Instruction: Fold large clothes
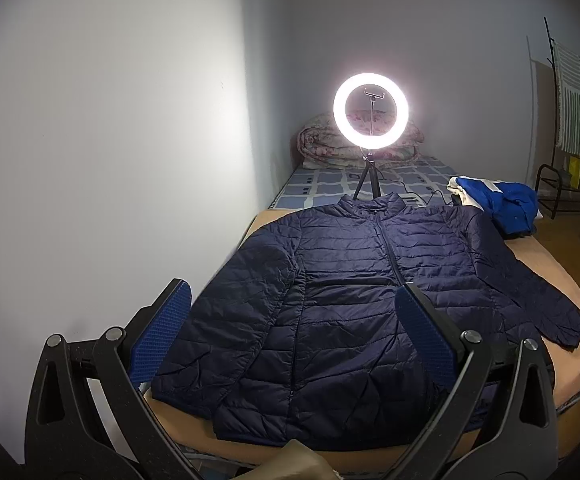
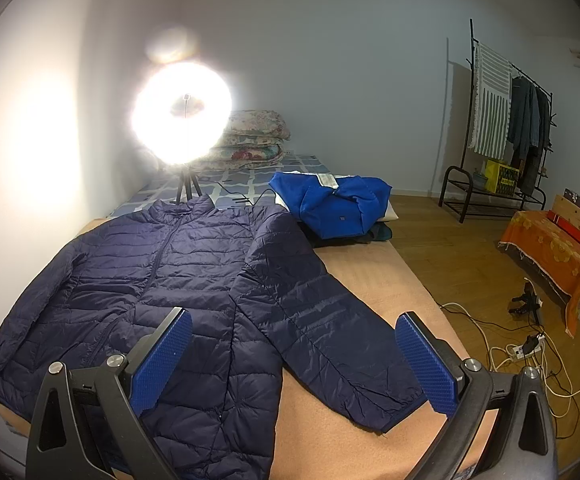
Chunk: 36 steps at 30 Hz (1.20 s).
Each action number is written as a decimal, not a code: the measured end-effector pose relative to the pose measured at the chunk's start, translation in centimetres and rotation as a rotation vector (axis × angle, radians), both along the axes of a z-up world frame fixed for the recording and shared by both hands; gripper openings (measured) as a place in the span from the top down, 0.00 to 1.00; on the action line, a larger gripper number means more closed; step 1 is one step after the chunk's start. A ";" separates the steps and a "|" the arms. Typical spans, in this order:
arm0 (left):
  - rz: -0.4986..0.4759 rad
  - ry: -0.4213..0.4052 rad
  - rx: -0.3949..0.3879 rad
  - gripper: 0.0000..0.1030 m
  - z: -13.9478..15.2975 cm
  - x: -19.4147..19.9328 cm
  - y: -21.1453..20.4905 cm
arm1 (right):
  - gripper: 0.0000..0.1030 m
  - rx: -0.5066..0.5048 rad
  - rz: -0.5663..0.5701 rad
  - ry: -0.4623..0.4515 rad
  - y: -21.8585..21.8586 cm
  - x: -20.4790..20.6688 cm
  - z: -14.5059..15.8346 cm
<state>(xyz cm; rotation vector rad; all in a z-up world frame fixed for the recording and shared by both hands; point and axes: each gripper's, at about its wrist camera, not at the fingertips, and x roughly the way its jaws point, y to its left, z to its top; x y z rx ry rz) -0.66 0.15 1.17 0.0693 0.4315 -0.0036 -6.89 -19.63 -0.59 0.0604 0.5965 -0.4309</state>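
A navy quilted puffer jacket (image 1: 341,280) lies spread flat, front up and zipped, on a tan blanket over the bed (image 1: 561,320), collar toward the far end. My left gripper (image 1: 293,292) hovers open above the jacket's near left part, its blue pads wide apart with nothing between them. In the right wrist view the same jacket (image 2: 162,280) has its right sleeve (image 2: 329,328) stretched out toward me. My right gripper (image 2: 293,320) hangs open over that sleeve and the hem, touching nothing.
A lit ring light on a tripod (image 1: 371,110) stands beyond the collar, with folded quilts (image 2: 254,140) behind it. A blue garment pile (image 2: 329,204) lies at the far right of the bed. A clothes rack (image 2: 501,128), an orange-covered stand (image 2: 553,252) and cables (image 2: 521,348) occupy the floor on the right.
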 end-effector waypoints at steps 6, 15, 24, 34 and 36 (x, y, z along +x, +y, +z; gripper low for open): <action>0.002 -0.006 0.002 0.00 0.0 0.0 0.0 | 0.00 -0.002 0.001 0.001 0.0 0.0 0.0; -0.002 -0.011 0.003 0.00 0.2 -0.1 -0.2 | 0.00 -0.003 -0.001 0.000 0.0 0.0 0.1; -0.002 -0.012 0.003 0.00 0.2 -0.2 -0.2 | 0.00 -0.006 -0.003 0.000 0.0 0.0 0.2; -0.002 -0.013 0.004 0.00 0.1 -0.3 -0.3 | 0.00 -0.017 -0.008 -0.002 0.2 -0.1 0.5; -0.002 -0.012 0.005 0.00 0.1 -0.3 -0.3 | 0.00 -0.023 -0.010 -0.002 0.3 -0.1 0.6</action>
